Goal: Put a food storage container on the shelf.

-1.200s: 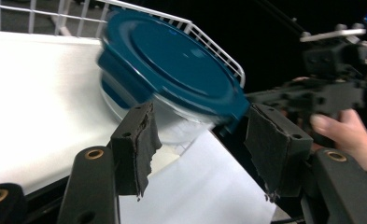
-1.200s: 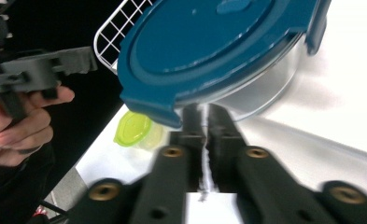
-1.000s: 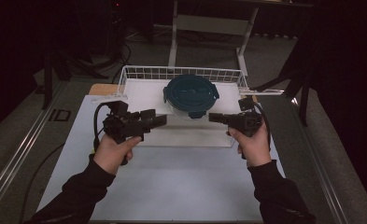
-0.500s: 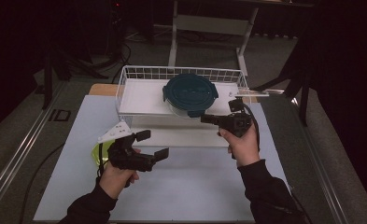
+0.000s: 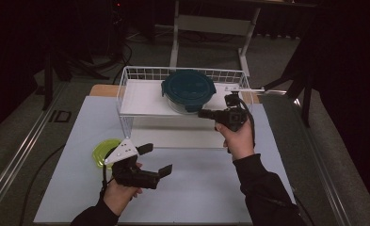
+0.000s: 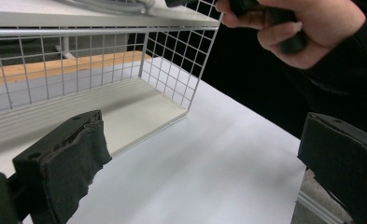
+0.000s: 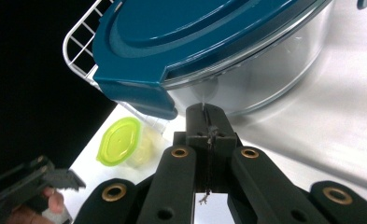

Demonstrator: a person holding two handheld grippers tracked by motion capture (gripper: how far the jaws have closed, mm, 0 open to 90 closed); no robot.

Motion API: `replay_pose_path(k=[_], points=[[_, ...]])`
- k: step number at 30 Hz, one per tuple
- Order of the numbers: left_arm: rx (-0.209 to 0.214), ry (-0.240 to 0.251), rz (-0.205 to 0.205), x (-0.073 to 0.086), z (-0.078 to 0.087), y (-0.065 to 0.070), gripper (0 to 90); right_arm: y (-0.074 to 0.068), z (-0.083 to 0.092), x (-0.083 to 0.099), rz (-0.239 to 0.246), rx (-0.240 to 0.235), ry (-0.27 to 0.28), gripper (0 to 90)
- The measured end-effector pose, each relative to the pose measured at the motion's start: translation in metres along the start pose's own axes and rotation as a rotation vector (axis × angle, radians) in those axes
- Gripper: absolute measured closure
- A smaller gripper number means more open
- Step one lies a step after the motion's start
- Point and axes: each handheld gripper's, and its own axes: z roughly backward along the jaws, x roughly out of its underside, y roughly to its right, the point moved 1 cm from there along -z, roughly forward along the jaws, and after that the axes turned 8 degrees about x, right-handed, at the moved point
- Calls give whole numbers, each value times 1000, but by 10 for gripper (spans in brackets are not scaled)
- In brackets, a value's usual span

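My left gripper (image 5: 155, 159) hovers low over the white table top near its front left. Its jaws have just opened wide, and nothing is between its pads (image 6: 74, 158). Just behind it a small container with a lime-green lid (image 5: 105, 152) sits on the table. My right gripper (image 5: 205, 113) is shut on nothing and points at the round glass container with the teal lid (image 5: 188, 88) on the wire rack's shelf. In the right gripper view its tips (image 7: 207, 116) are right at the glass wall (image 7: 274, 70), under a lid clasp; whether they touch I cannot tell.
The white wire rack (image 5: 126, 96) stands across the back of the table, with a lower shelf (image 6: 139, 116) open beneath. The white top (image 5: 211, 188) spreads in front of it. A metal stand (image 5: 211, 23) rises behind the table.
The left gripper came back from the rack toward the front left and lower, and its jaws opened. The green-lidded container now shows on the table. The right gripper shifted left toward the glass container.
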Motion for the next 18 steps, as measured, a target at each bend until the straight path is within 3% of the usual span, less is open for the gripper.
replay_pose_path(k=[9, 18], points=[[8, -6, -15, 5, -3, 1, 9, -1, -12, -11, -4, 28, -2, 897], [27, -2, -14, 6, 2, 3, 9, -4, -1, 6, 21, -10, 6, 822]])
